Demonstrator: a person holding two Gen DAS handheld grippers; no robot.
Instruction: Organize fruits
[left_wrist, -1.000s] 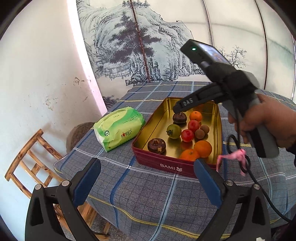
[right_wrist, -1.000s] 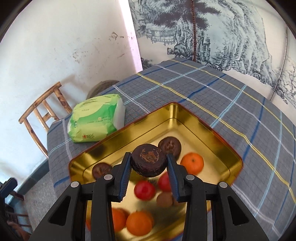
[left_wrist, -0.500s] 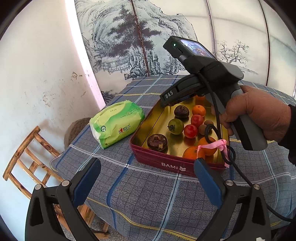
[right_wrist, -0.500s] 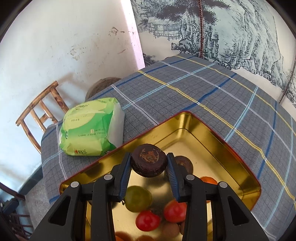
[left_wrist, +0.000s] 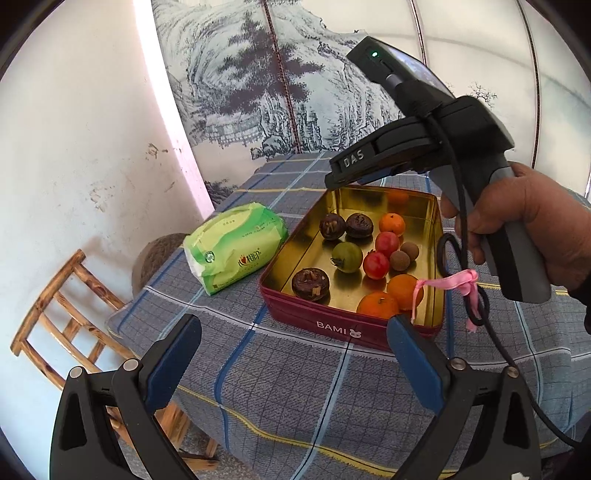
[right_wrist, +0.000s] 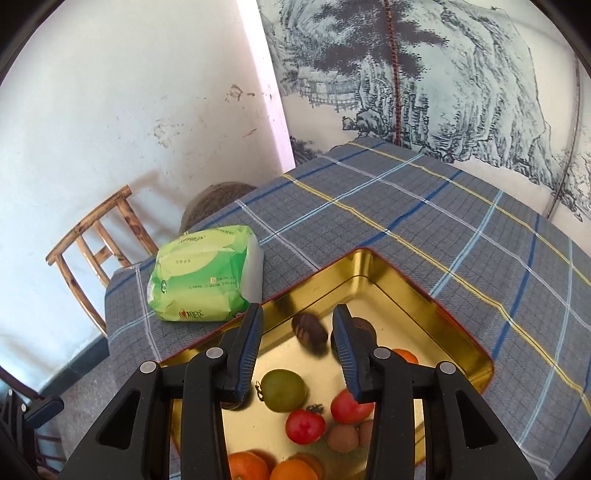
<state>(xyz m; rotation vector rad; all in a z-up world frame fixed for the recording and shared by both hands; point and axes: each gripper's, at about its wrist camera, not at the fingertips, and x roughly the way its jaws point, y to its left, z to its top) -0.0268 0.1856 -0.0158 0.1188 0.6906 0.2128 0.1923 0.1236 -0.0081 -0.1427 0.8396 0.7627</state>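
Roughly sorted already: far left of centre, the green packet (left_wrist: 236, 247) sits on the cloth beside the tin (left_wrist: 345, 326). Inside, mangosteens (left_wrist: 334, 226) w/ one apart lower left (left_wrist: 310, 284), green fruit (left_wrist: 346, 257) mid, red ones (left_wrist: 376, 264), longans (left_wrist: 400, 260), oranges (left_wrist: 377, 305) lower right. Grouping the lone mangosteen looks left to do. Left gripper (left_wrist: 295, 354), bottom of frame, hangs wide open, empty, short of the tin. Right gripper (right_wrist: 297, 343) is parted, holding nothing; a blurred mangosteen (right_wrist: 309, 334) lies below. Right hand (left_wrist: 535, 236), right edge, tilts it down over the tin.

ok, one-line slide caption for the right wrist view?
Right gripper open above the gold tin; dark mangosteen, motion-blurred, inside it.
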